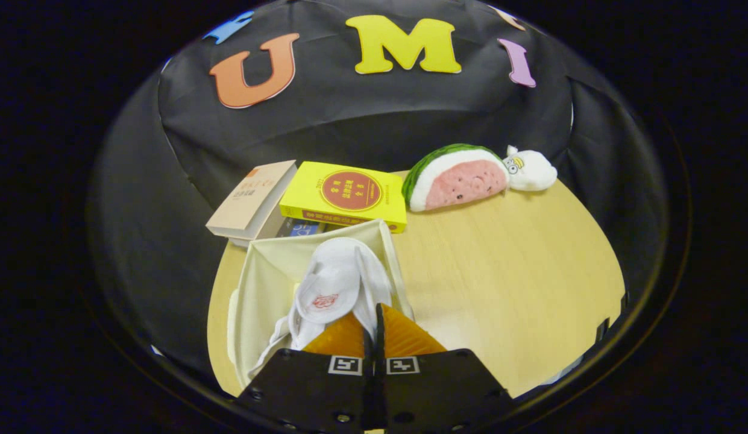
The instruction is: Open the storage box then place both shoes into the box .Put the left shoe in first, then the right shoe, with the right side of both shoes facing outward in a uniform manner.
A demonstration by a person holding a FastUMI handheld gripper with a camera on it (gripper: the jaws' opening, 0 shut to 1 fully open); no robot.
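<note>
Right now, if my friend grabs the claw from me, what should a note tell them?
Claw: fingers closed together, or nearly; whether they pinch a shoe edge is unclear.
Storage box: open, on the wooden table, in front of the books.
White shoe: inside the box, just ahead of the fingers; a second white shape lies beside it.
Left: confirm both shoes are in, facing alike.

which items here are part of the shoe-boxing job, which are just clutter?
Job:
- storage box, open, beside the books
- white shoe in the box, just ahead of the fingers; a second shoe can't be made out
- gripper, fingers closed together at the shoe

Clutter:
- yellow book
- beige book
- watermelon plush
- white plush toy
- wooden table
</note>
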